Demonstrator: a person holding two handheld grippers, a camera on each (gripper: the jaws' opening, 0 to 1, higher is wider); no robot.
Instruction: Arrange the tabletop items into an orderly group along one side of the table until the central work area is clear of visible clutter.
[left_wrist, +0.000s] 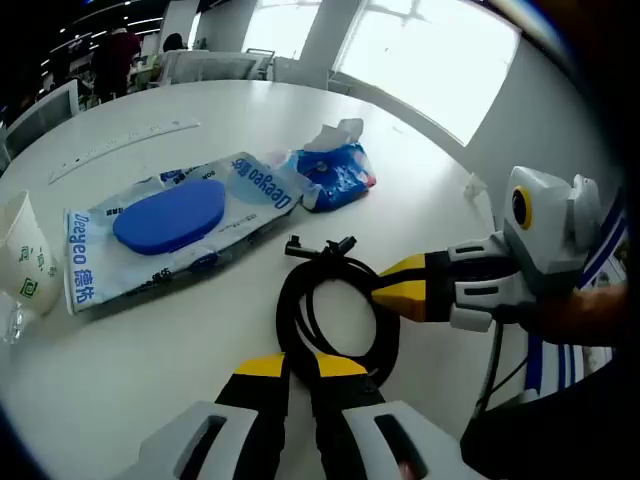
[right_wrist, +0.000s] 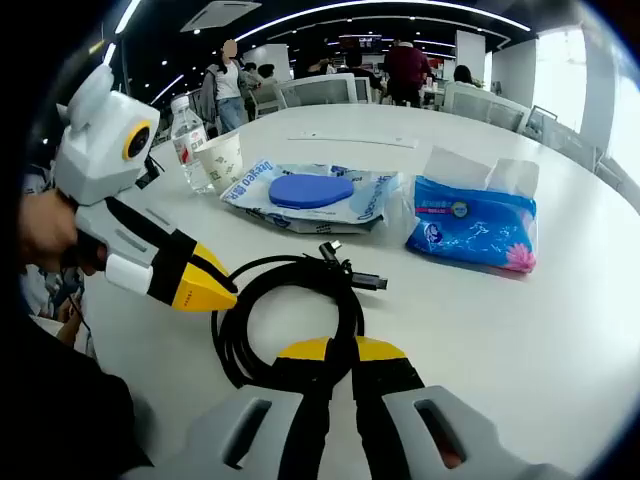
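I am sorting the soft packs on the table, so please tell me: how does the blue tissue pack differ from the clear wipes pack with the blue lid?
The blue tissue pack is opaque blue and puffy; the clear wipes pack is see-through and lies flat.
The tissue pack has white tissue sticking out of its top; the wipes pack has a closed oval blue lid.
The wipes pack looks longer and wider; the tissue pack is more compact.
Both rest on the white table, beyond the coiled black cable.

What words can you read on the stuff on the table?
"Deeyeo 德佑": printed in blue on the clear wipes packet holding a blue pad, along its end and again near the other end.
Paper cup: green logo, too small to read.
Blue tissue pack: round label, too blurred to read.
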